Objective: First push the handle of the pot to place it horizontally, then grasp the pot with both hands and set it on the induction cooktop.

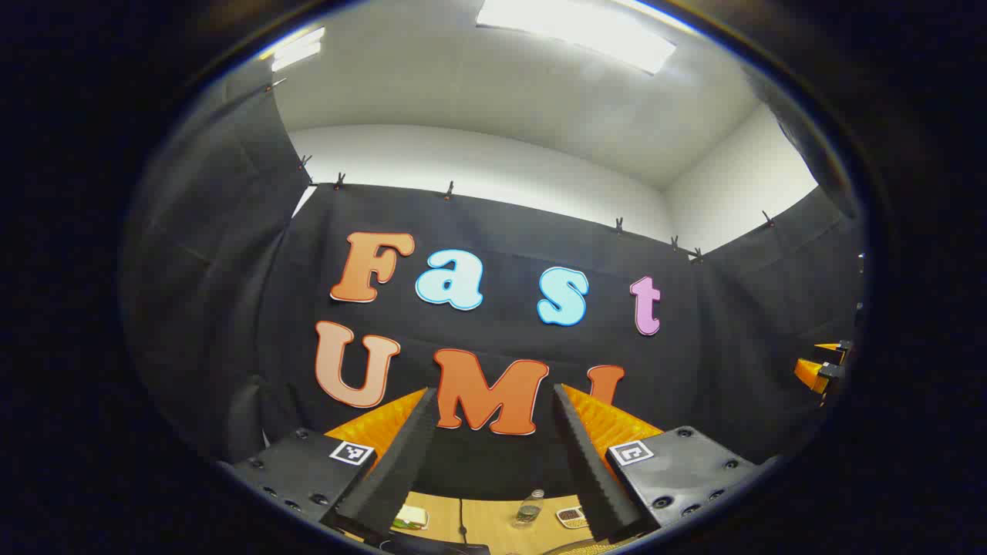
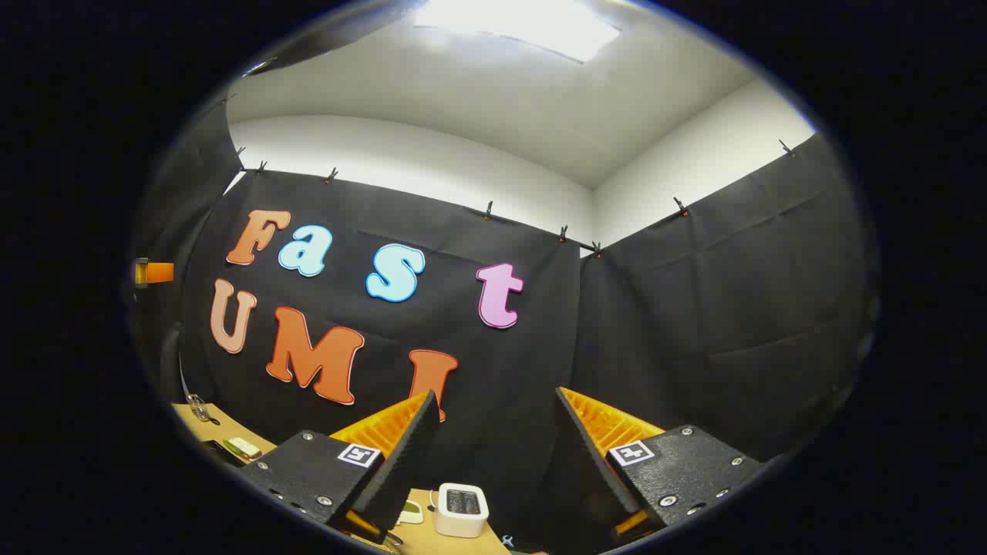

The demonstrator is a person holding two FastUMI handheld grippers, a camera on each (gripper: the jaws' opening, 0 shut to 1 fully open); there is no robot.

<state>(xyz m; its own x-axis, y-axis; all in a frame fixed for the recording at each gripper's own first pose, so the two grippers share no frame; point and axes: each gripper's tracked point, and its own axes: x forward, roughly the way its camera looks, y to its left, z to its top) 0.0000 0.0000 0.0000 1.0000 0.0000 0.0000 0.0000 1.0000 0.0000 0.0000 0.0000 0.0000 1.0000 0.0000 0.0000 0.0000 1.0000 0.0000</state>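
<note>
both gripper views tilt upward from above the table [image 1: 493, 524], facing the booth's back wall well beyond the fingers; the right gripper view angles toward the right corner.

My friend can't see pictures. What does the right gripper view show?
The right claw is open and empty, raised toward the black cloth wall. Low between its fingers, a small white toaster sits on a wooden table, under a white ceiling.
</note>
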